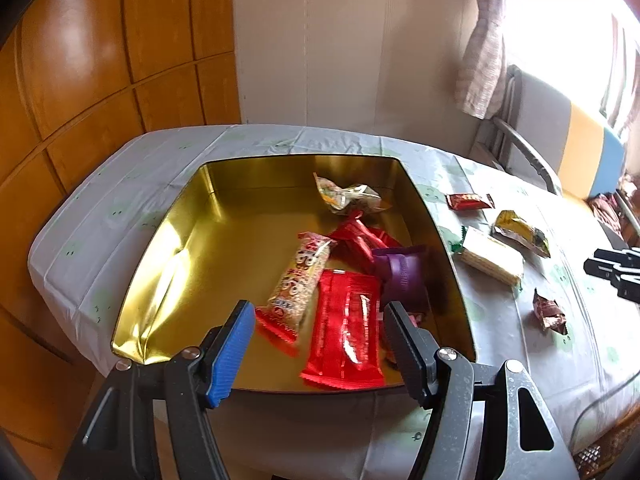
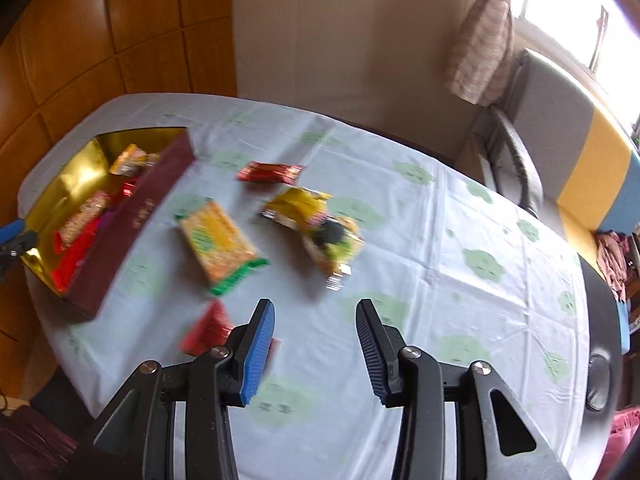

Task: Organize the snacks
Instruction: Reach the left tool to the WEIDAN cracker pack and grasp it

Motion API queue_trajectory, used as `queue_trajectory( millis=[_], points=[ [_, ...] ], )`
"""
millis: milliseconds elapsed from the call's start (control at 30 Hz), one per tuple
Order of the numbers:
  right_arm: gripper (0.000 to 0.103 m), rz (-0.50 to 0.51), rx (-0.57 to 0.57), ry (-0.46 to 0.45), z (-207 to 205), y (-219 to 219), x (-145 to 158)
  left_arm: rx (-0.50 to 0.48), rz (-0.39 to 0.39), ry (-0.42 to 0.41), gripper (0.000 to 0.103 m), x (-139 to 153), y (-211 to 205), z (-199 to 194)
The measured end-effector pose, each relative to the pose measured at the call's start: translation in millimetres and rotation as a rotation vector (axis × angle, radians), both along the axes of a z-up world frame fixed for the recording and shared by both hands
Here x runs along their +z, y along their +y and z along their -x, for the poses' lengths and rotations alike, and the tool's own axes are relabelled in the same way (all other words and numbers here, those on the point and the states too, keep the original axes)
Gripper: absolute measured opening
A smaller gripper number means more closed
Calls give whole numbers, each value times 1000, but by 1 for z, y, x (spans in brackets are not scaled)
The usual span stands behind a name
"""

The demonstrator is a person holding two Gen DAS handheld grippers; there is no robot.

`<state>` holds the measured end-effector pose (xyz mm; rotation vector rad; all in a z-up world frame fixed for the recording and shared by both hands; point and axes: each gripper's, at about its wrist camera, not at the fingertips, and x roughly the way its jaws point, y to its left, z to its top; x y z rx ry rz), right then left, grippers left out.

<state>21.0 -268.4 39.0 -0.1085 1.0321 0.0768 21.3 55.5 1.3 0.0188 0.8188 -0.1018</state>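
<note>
Gold-lined and dark red on its outer wall, a square tin box (image 1: pixel 168 240) is seen on a table covered with a pale cloth printed with green faces (image 2: pixel 440 240). Several snacks are held inside the box: a large red wrapper (image 1: pixel 346 340), a pale cereal bar with red ends (image 1: pixel 298 280), a purple packet (image 1: pixel 402 276), more red wrappers (image 1: pixel 360 238) and a crumpled pale packet (image 1: pixel 346 196) near the far wall.

Four snacks are left on the cloth outside the box: a small red packet (image 2: pixel 270 172), a yellow cracker pack with green ends (image 2: pixel 218 242), a yellow packet with dark print (image 2: pixel 316 230) and a red packet (image 2: pixel 208 326).

The left gripper (image 1: pixel 320 344) is held above the near edge of the box with its jaws spread and nothing between them; the large red wrapper is seen below the gap. The right gripper (image 2: pixel 316 352) is held above bare cloth, its jaws apart and empty. The red packet lies just beside its blue-padded finger (image 2: pixel 256 356), partly hidden by it, while the other loose snacks lie further ahead. This view is blurred.
</note>
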Motion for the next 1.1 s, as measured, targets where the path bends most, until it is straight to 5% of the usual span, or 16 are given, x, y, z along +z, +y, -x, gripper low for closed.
queue_trajectory(
  millis=[367,633,1100],
  points=[
    [43,-85,-182,101,-2,-73,-40,-212,11,24,67,13,-62,-5],
    [43,-159,-193,64,-1,-79,-28,-382,188,221,71,9,-144,-34],
    [44,-213,-191,47,-1,-80,-21,-140,338,499,78,-52,-187,-117]
  ],
)
